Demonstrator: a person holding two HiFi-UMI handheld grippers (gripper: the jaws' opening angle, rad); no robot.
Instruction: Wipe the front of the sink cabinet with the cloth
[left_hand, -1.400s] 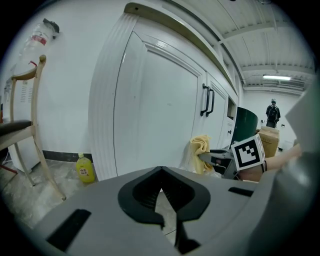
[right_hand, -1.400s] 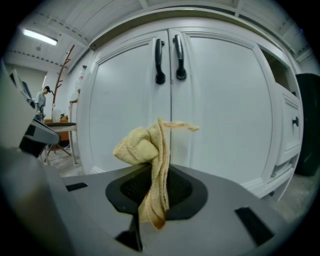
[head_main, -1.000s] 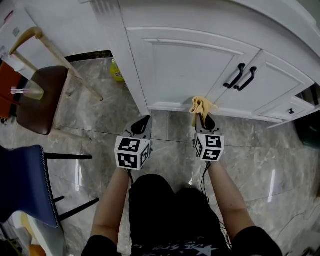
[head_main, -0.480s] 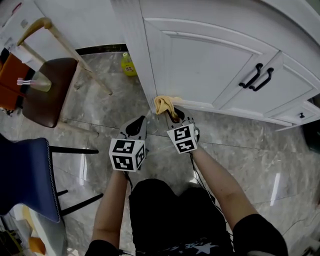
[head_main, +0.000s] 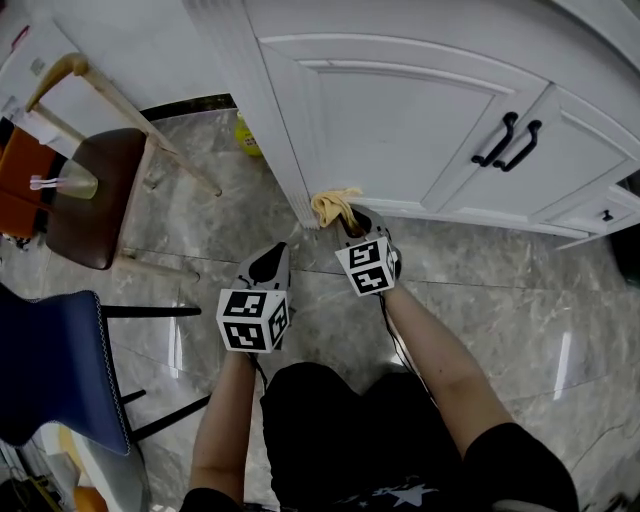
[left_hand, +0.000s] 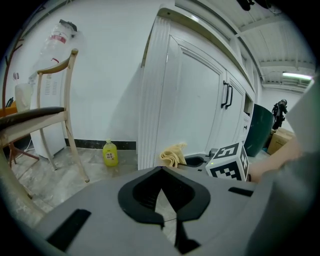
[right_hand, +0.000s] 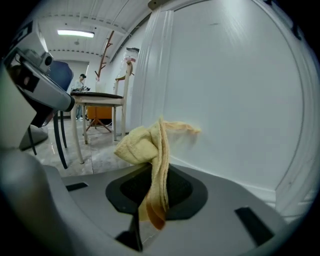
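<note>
While the right gripper (head_main: 349, 222) clamps the crumpled yellow cloth (head_main: 333, 205) firmly between its jaws, the cloth's free end touches the low left corner of the white panelled sink cabinet (head_main: 400, 120), just beside its fluted corner post. The wiping step seems to be in hand, down along the bottom rail. The left gripper (head_main: 270, 262) hangs over the grey marble floor (head_main: 200, 215), its jaws together on nothing, apart from the cabinet. The next move likely calls for sweeping the cloth up or rightward across the door panel towards the black bar handles (head_main: 508, 140), with the cloth pressed flat against the face.
</note>
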